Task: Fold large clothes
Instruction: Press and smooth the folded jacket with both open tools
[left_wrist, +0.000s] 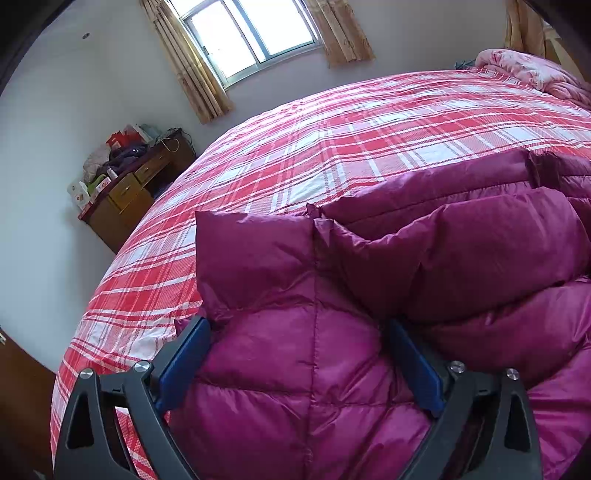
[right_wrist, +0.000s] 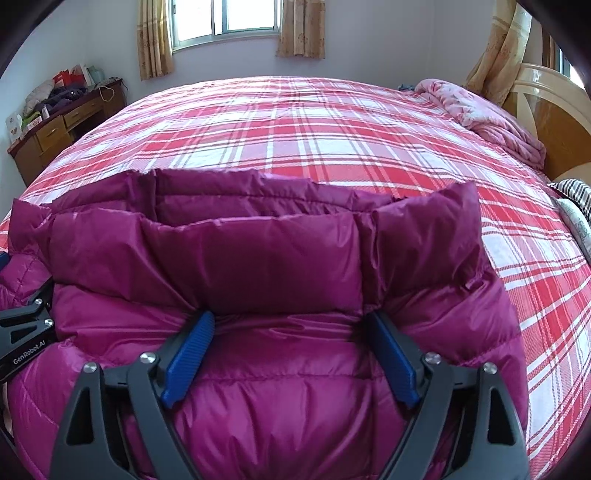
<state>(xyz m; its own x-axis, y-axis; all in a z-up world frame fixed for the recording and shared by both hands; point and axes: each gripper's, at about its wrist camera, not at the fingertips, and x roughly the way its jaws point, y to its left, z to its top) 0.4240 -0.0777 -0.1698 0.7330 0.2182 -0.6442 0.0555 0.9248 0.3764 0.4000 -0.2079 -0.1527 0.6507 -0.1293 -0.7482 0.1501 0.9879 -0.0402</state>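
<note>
A magenta quilted down jacket (left_wrist: 306, 369) lies on the red plaid bed (left_wrist: 332, 147). My left gripper (left_wrist: 295, 328) is open, its blue fingers spread wide over the jacket's left part, with puffed fabric bulging between them. In the right wrist view the same jacket (right_wrist: 280, 387) fills the foreground on the bed (right_wrist: 314, 129), its collar standing up ahead. My right gripper (right_wrist: 288, 321) is open, its blue fingers spread over the jacket just below the collar. The left gripper's black body (right_wrist: 26, 332) shows at the left edge of that view.
A wooden desk (left_wrist: 125, 199) with clutter stands against the wall left of the bed; it also shows in the right wrist view (right_wrist: 55, 125). A pink bundled quilt (right_wrist: 480, 110) lies at the bed's far right by the headboard (right_wrist: 554, 110). A curtained window (right_wrist: 225, 18) is behind.
</note>
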